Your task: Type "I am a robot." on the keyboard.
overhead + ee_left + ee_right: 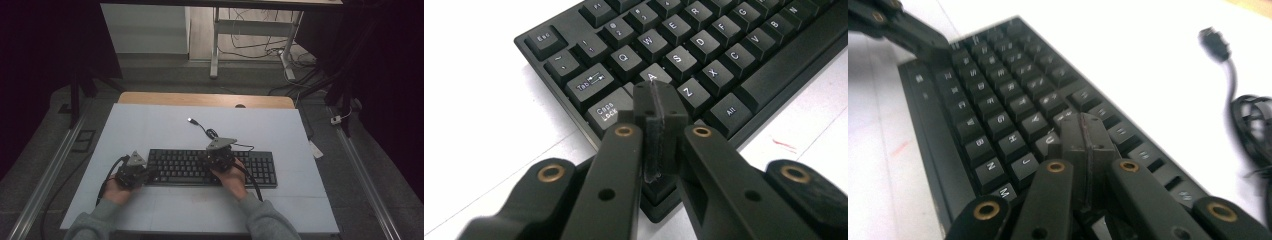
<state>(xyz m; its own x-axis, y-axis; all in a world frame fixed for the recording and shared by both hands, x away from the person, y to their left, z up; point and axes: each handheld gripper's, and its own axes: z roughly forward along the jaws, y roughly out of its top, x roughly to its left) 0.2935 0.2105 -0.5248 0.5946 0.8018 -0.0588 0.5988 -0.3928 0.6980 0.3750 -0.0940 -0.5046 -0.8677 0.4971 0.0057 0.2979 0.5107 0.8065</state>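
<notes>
The black keyboard (pixel 212 167) lies flat on the white table cover (pixel 150 125), near your edge of the table, its long side running left to right. Its cable (pixel 210 132) leads from the far edge and ends in a loose USB plug (pixel 191 120) lying on the cover, well apart from the keys.

Your left gripper (pixel 147 174) sits at the keyboard's left end. Its jaws are fully closed, pad against pad, with nothing between them. In the left gripper view, the closed tips (pixel 659 100) stand over the left columns of keys, just beside the A key (pixel 652 76) and the Caps Lock key (pixel 605 111). Contact with a key cannot be confirmed.

Your right gripper (pixel 220 159) is over the middle of the keyboard. Its jaws are likewise fully closed and hold nothing. In the right gripper view, the closed tips (pixel 1083 131) sit above the letter keys, near U and J. That view is blurred, so contact with a key cannot be confirmed either.
</notes>
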